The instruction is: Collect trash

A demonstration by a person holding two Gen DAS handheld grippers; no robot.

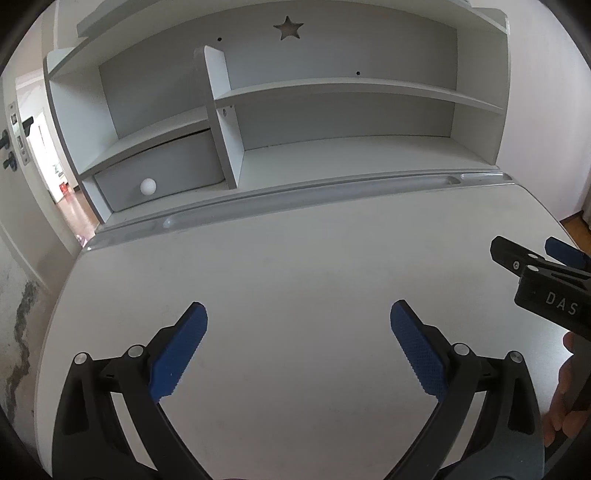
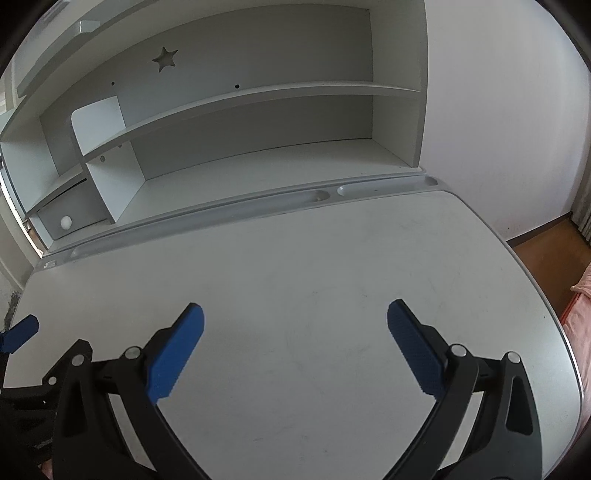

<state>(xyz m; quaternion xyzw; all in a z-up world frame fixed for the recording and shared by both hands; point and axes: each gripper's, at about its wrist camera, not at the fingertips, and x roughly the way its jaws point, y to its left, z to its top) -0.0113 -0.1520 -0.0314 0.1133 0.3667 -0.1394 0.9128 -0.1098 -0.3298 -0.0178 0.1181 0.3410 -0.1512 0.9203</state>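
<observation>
My left gripper hovers open over the white desk top, its blue pads spread wide with nothing between them. My right gripper is open too, above the same desk top, also empty. In the left wrist view the right gripper shows at the right edge, held by a hand. One blue fingertip of the left gripper shows at the left edge of the right wrist view. No trash shows on the desk in either view.
A white hutch with shelves and a star cut-out stands at the desk's back. A grey pen groove runs along its base. A drawer with a white round knob sits lower left. Wooden floor lies to the right.
</observation>
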